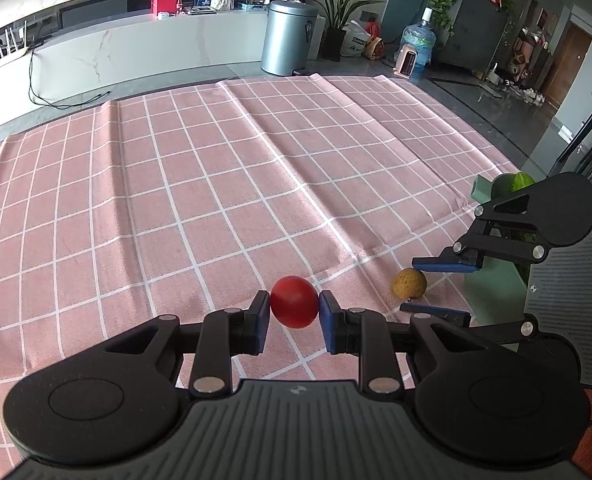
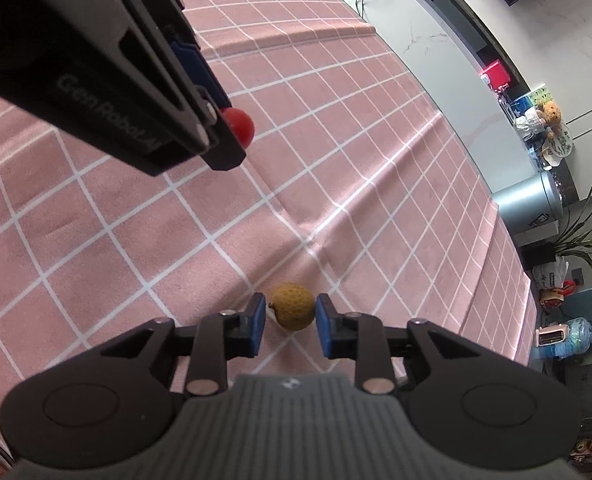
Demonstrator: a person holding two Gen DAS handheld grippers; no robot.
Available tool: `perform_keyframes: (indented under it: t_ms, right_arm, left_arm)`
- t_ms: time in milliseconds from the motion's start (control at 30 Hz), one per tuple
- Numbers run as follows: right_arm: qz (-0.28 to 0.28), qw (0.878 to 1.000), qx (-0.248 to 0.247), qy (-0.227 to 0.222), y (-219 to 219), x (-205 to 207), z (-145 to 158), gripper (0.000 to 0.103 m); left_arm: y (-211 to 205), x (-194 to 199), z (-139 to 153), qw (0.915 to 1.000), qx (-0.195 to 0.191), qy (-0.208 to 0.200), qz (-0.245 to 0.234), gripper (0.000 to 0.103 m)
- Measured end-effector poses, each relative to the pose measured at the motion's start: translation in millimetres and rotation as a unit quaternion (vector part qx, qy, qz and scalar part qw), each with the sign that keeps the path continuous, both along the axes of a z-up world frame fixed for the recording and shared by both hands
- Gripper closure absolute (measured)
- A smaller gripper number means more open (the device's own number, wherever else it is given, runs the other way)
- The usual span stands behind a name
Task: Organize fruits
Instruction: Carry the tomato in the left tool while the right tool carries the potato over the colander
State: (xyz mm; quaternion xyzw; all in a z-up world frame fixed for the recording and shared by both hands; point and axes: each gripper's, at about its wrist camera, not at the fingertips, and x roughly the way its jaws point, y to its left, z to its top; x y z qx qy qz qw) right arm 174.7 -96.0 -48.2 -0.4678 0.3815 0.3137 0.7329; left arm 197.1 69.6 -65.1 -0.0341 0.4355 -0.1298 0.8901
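- My left gripper [image 1: 295, 307] is clamped on the red fruit [image 1: 295, 301], both blue pads pressing its sides. It looks lifted a bit off the pink checked cloth [image 1: 216, 184], though that's just my read.
- My right gripper [image 2: 290, 312] has its jaws apart around the yellow bumpy fruit [image 2: 292, 306], which sits on the cloth dead centre between the pads; there's a small gap on the left side, and the right pad is touching or nearly so.
- That's the key bit: the fruit is straight ahead, roundish, little stem nub pointing left, so no twisting needed, just close.
- The right one is obviously nearer to it; the left is busy and off to the side.
- A green container [image 1: 496, 280] with something green in it sits just behind my right gripper, probably the drop spot.
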Motion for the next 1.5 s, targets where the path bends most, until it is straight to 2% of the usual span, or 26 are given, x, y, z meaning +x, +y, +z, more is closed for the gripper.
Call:
perform_keyframes:
  t_ms: [167, 267, 433, 600, 800, 1000, 1300, 1500]
  right_arm:
    - [0.002, 1.0, -0.02, -0.01, 3.6, 5.3, -6.4, 0.082]
    - [-0.001, 1.0, -0.013, -0.009, 4.2, 6.3, -5.0, 0.083]
    - [-0.016, 0.999, 0.021, -0.019, 2.4, -3.1, 9.1, 0.083]
    - [-0.059, 0.993, 0.095, -0.029, -9.3, -23.1, 42.2, 0.083]
    - [-0.138, 0.97, 0.195, -0.051, -41.6, -61.5, 82.8, 0.083]
    - [-0.217, 0.937, 0.262, -0.075, -85.8, -99.5, 100.4, 0.083]
    - [-0.274, 0.915, 0.278, -0.1, -154.6, -123.4, 103.2, 0.083]
    - [-0.314, 0.897, 0.301, -0.078, -189.3, -116.1, 93.0, 0.083]
  left_arm:
    - [0.3, 1.0, -1.0, 1.0, -0.001, 0.002, -0.002, 0.074]
    - [0.1, 1.0, -1.0, 1.0, -0.001, 0.003, -0.002, 0.074]
    - [-2.7, -0.5, 0.9, 1.0, 0.0, 0.002, -0.004, 0.074]
    - [-9.1, -6.2, 7.4, 1.0, 0.002, -0.002, -0.009, 0.074]
    - [-21.5, -20.3, 22.1, 0.9996, -0.019, -0.006, -0.021, 0.074]
    - [-52.0, -41.2, 44.4, 0.9981, -0.025, -0.024, -0.051, 0.074]
    - [-113.1, -58.1, 56.9, 0.9932, -0.036, -0.024, -0.108, 0.074]
    - [-148.4, -48.2, 51.7, 0.9906, -0.029, -0.015, -0.133, 0.074]
